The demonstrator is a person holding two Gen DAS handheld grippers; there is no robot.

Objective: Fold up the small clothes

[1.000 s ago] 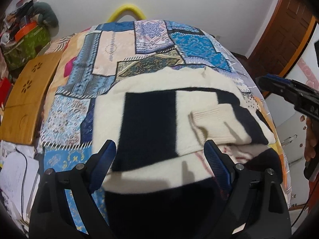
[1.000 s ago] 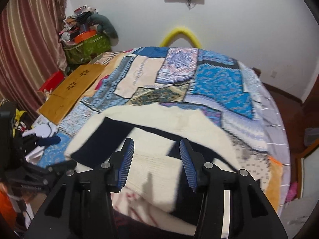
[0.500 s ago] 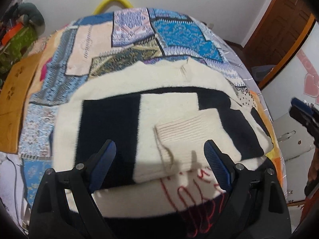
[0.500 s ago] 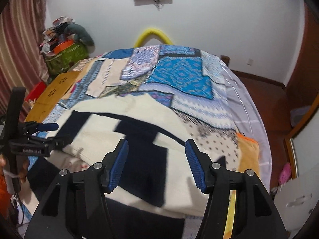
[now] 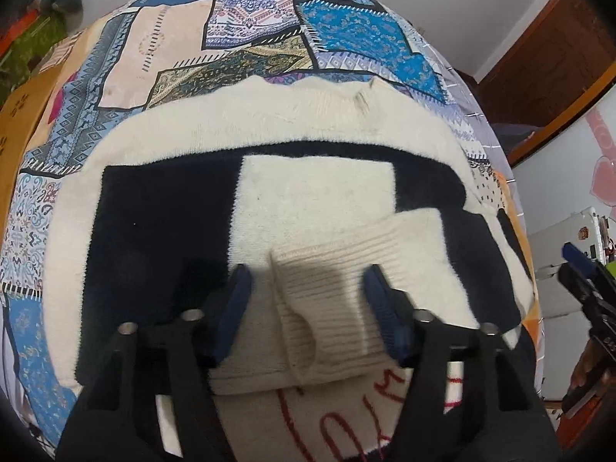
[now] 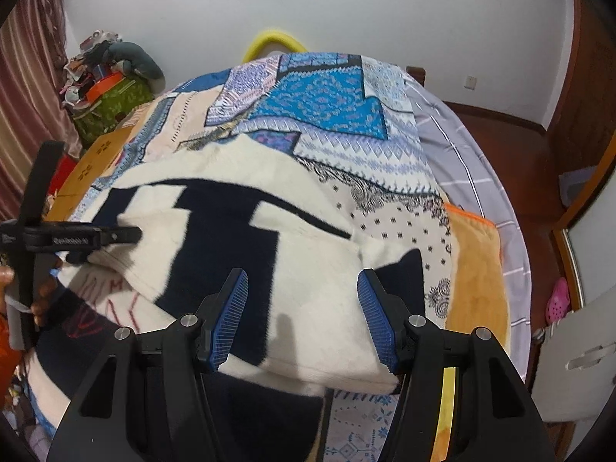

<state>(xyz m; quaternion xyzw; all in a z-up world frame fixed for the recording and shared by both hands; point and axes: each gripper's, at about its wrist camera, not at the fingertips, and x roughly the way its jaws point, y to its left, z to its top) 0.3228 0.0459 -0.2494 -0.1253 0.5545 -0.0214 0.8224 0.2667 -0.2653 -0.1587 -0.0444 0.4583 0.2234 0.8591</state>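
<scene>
A cream and black sweater (image 5: 315,200) is spread on the patchwork bedspread (image 5: 246,30), its ribbed cuff (image 5: 358,281) folded onto the body. The left gripper (image 5: 308,312) has just been closing, its jaws set apart around the cuff. The right gripper (image 6: 304,319) is held spread over the sweater's edge, nothing pinched

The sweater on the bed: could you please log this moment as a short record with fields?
garment: cream and black sweater, lying flat on the patchwork bedspread
sleeve: ribbed cuff folded across the body
left hand-held gripper: jaws just closing, either side of the cuff, pads apart from it
right hand-held gripper: open, above the sweater's edge
underneath: cloth with red lettering
</scene>
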